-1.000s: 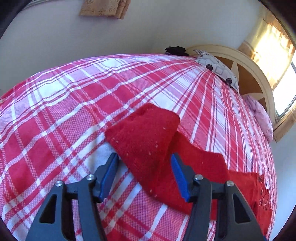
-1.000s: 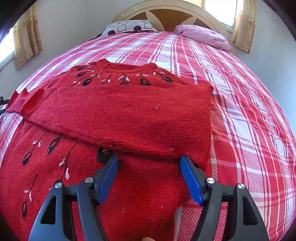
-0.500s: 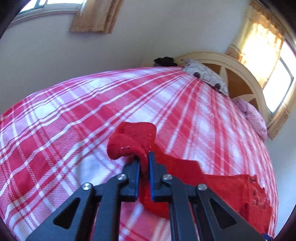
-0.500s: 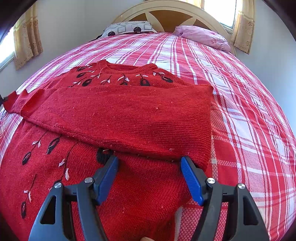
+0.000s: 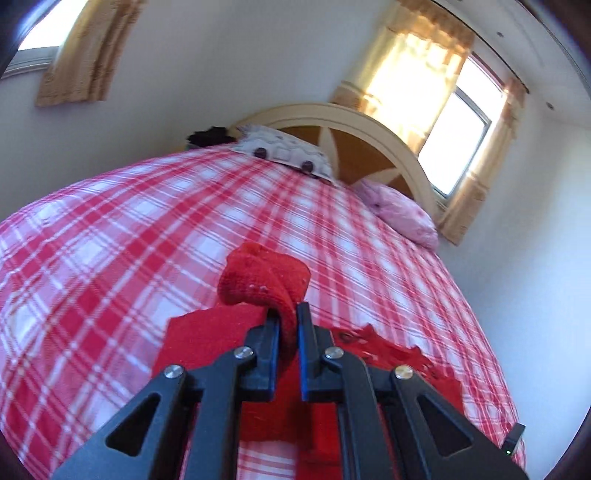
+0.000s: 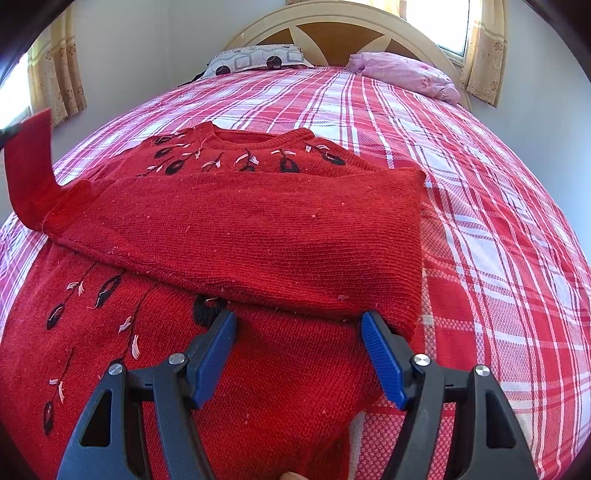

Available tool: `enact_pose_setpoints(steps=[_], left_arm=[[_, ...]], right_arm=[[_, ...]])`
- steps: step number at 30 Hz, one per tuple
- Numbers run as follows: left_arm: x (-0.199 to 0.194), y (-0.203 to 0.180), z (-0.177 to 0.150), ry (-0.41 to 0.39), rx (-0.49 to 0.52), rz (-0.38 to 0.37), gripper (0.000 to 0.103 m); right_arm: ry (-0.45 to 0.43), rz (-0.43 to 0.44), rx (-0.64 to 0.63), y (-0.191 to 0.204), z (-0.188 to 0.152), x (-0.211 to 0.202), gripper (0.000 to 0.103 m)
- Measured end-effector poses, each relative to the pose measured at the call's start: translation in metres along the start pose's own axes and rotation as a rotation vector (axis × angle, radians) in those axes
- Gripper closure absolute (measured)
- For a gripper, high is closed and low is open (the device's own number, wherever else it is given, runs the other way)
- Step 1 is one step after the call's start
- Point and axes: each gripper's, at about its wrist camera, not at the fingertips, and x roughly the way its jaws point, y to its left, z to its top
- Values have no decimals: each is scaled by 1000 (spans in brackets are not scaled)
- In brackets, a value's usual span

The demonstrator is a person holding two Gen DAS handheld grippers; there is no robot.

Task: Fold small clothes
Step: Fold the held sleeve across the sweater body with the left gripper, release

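We note the left gripper (image 5: 287,320) at far left with its fingers (image 5: 271,332) pinched tight on the cuff of the sweater's left sleeve (image 5: 264,282) — the knit bunches up above the tips, lifted off the bed. In the right wrist view that same sleeve (image 6: 29,170) rises as a red strip at the left edge, clear of the plaid bedspread (image 6: 498,229). Moving right, we see the red sweater (image 6: 236,236) lying flat on the bed, neckline toward the headboard (image 6: 332,22), black-and-white leaf embroidery across chest and lower front; the other sleeve is folded across the body, its bend at the right edge. Below it the right gripper (image 6: 298,354) hovers low over the hem with fingers (image 6: 382,360) spread wide — nothing between them. Beyond, a patterned pillow (image 6: 255,59) and a pink pillow (image 6: 402,74) rest against the headboard.
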Motion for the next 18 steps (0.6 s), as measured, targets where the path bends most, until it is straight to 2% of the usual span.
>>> enact_pose_setpoints(steps=[5, 11, 15, 16, 18], left_arm=[[26, -45, -27, 56, 74, -39, 94], [69, -98, -76, 183, 219, -70, 94], [61, -108, -86, 180, 279, -70, 92], [55, -103, -86, 173, 305, -63, 86], [43, -97, -88, 149, 340, -27, 61]], right_arm=[[-7, 9, 7, -1, -2, 0, 32], [-14, 11, 9, -1, -3, 0, 32], [-18, 29, 22, -4, -4, 0, 31], [-19, 36, 24, -5, -5, -1, 30], [-18, 63, 25, -5, -5, -1, 25]])
